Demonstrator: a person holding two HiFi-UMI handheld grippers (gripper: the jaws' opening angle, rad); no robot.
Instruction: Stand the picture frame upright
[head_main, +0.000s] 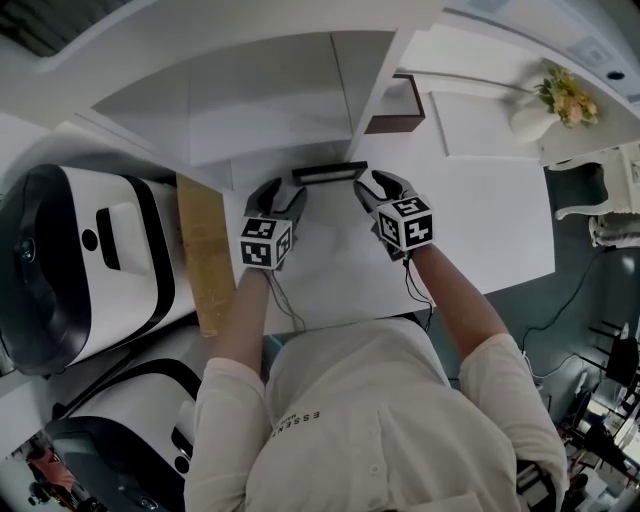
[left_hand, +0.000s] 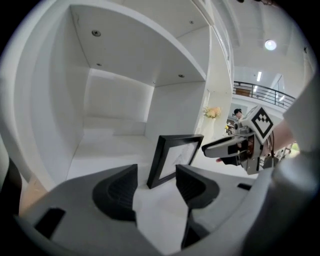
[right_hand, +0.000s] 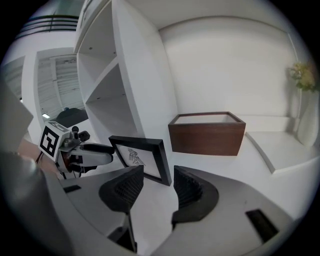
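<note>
The picture frame (head_main: 330, 172) is standing upright on the smooth white desk (head_main: 480, 220), a flat rectangle with a matte black moulded border. The left gripper (head_main: 285, 195) is waiting just beside its left end and the right gripper (head_main: 378, 190) just beside its right end. Both are holding their jaws spread, with the ribbed dark pads touching nothing. Each gripper is carrying a cube printed with black-and-white square markers. A brown wooden box (head_main: 395, 105) with a pale inner face is sitting behind the frame and to its right. A white vase of yellow flowers (head_main: 565, 95) is standing well beyond that. The head view is showing only the frame's top edge as a dark strip. The right gripper view is revealing the frame (right_hand: 142, 155) front-on, with a white sheet bearing a dark line drawing and no legible writing. The left gripper view is showing the frame (left_hand: 175, 157) at an angle, with the white shelf recess (left_hand: 115, 105) behind it. Lettering on the person's shirt (head_main: 380, 420) is too small to read.
</note>
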